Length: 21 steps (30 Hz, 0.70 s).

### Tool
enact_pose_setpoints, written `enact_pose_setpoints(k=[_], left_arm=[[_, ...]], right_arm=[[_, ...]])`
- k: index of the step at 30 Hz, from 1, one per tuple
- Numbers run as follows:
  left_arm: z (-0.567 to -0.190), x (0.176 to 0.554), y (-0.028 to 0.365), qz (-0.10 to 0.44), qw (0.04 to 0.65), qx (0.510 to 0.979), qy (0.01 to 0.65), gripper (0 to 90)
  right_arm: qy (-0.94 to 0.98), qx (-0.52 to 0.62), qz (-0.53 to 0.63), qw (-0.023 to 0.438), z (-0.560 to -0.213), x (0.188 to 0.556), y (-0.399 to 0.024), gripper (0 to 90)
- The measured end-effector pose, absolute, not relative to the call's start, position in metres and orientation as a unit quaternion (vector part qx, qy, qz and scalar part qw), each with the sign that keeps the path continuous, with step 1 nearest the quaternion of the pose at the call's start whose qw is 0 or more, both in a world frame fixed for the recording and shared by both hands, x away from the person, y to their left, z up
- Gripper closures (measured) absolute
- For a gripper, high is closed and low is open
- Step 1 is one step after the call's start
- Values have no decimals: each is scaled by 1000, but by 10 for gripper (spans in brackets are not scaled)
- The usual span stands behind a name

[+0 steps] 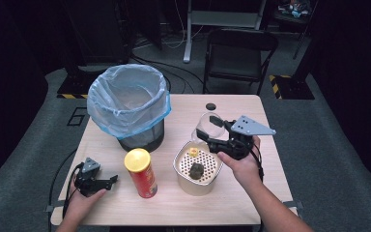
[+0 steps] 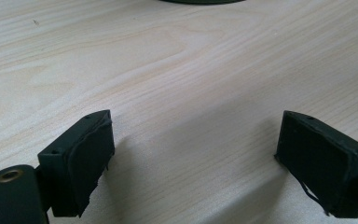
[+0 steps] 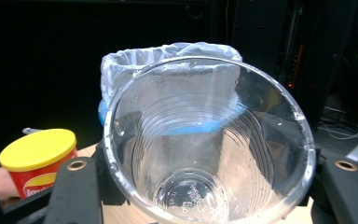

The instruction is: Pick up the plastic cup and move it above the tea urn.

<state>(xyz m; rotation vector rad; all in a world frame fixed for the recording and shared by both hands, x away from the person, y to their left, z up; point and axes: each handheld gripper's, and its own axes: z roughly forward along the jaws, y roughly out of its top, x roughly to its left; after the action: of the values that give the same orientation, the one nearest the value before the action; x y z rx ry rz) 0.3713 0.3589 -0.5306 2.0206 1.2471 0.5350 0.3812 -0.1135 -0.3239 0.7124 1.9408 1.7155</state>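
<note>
The right gripper (image 1: 211, 129) holds a clear plastic cup (image 1: 206, 126) between its jaws, clamped by the sides and tilted, just above the far rim of a white strainer basket (image 1: 185, 180). From the high view, two small scraps, one yellow and one dark, lie on the basket's perforated floor right below the cup. The right gripper view looks straight into the cup (image 3: 209, 144): ribbed walls, droplets near the rim, a stamped base. Beyond the cup stands the bin with its blue-edged liner (image 3: 168, 60), and to the gripper's left the red chip can with a yellow lid (image 3: 38, 158).

The left gripper (image 1: 107, 182) rests low at the near left of the table (image 1: 251, 193), the chip can just past its tips. Its own view shows the jaws spread wide over bare wood (image 2: 182, 84), nothing between them.
</note>
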Motion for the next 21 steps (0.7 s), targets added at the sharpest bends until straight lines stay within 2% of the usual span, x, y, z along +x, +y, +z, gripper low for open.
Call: enact_pose_setpoints(k=[3, 12, 21], left_arm=[[-530, 371, 358, 203, 342, 779, 485, 108], [-530, 371, 359, 202, 345, 779, 483, 106], [-531, 371, 359, 204, 348, 775, 485, 110]], right_arm=[[711, 249, 612, 240, -309, 384, -109, 346], [712, 223, 627, 224, -265, 407, -71, 342], [714, 215, 632, 211, -241, 445, -21, 341]])
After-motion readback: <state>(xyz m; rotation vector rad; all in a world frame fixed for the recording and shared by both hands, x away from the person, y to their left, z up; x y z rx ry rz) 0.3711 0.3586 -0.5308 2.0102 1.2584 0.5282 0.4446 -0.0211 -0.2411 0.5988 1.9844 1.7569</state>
